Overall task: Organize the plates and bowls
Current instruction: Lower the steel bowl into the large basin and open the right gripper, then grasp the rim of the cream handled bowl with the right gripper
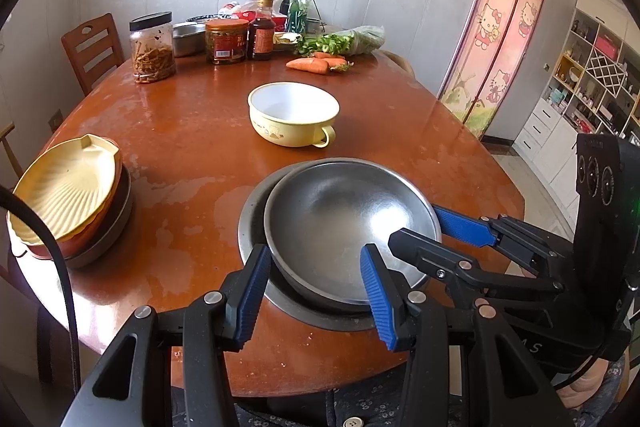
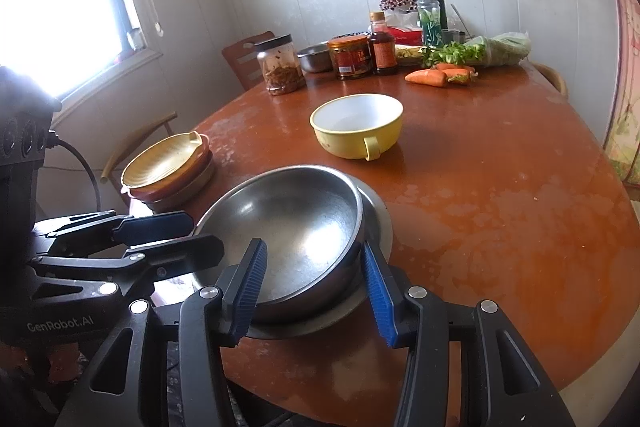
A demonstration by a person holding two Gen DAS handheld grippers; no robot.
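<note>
A steel bowl (image 1: 344, 227) (image 2: 292, 227) rests tilted inside a flat steel plate (image 1: 256, 211) (image 2: 378, 215) near the table's front edge. My left gripper (image 1: 316, 291) is open, its fingers on either side of the bowl's near rim. My right gripper (image 2: 314, 287) is open too, its fingers straddling the bowl's near side; it also shows in the left wrist view (image 1: 448, 231). A yellow handled bowl (image 1: 294, 113) (image 2: 356, 125) stands mid-table. A stack of cream and brown shell-shaped plates (image 1: 66, 187) (image 2: 168, 163) on a steel dish sits at the left edge.
Jars (image 1: 152, 47), a sauce bottle (image 1: 262, 31), a steel basin (image 2: 314, 57), water bottles, greens and carrots (image 1: 316, 63) crowd the table's far side. Wooden chairs (image 1: 94, 47) stand around the brown table (image 1: 400, 123). Shelves (image 1: 592, 75) are at the right.
</note>
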